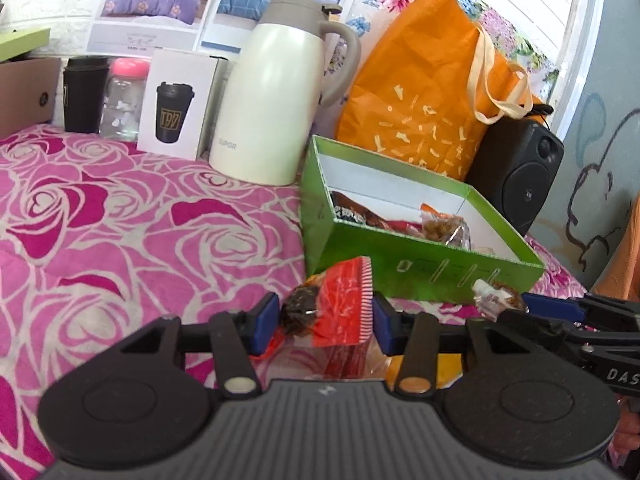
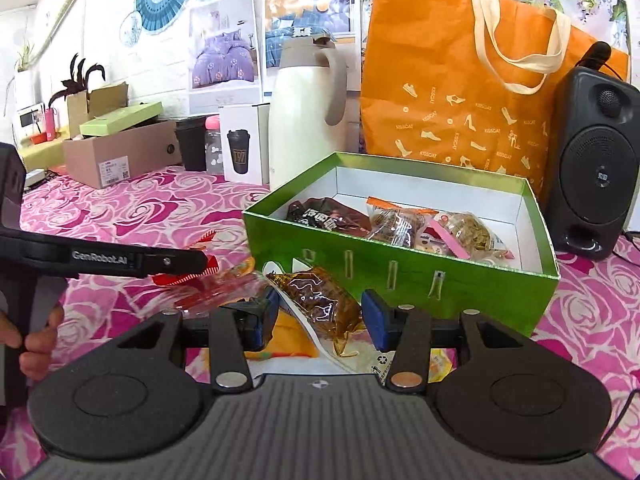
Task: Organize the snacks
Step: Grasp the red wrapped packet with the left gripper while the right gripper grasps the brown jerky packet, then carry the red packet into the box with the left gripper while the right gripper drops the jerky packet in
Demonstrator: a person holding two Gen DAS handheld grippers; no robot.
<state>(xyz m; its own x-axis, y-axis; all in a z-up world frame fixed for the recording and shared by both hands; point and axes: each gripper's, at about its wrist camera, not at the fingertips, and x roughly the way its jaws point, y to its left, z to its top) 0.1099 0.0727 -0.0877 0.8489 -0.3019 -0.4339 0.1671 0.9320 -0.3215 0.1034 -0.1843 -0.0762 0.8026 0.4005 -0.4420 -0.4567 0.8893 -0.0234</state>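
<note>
A green box [image 1: 400,254] [image 2: 328,256] with several snack packets inside stands on the pink rose cloth. My left gripper [image 1: 326,314] has its jaws closed against a red snack packet [image 1: 340,296], held just in front of the box. My right gripper [image 2: 318,314] has its blue pads on either side of a clear packet of brown snack [image 2: 316,296], the pads touching its edges. The right gripper also shows in the left wrist view [image 1: 516,304], and the left gripper shows in the right wrist view [image 2: 200,264]. More packets lie under both grippers.
Behind the box stand an orange tote bag [image 2: 460,92], a black speaker [image 2: 592,164] and a cream thermos jug [image 1: 272,100]. A white cup carton [image 1: 176,104], a black cup [image 1: 84,96], a pink-capped bottle [image 1: 124,96] and a cardboard box [image 2: 120,152] line the back.
</note>
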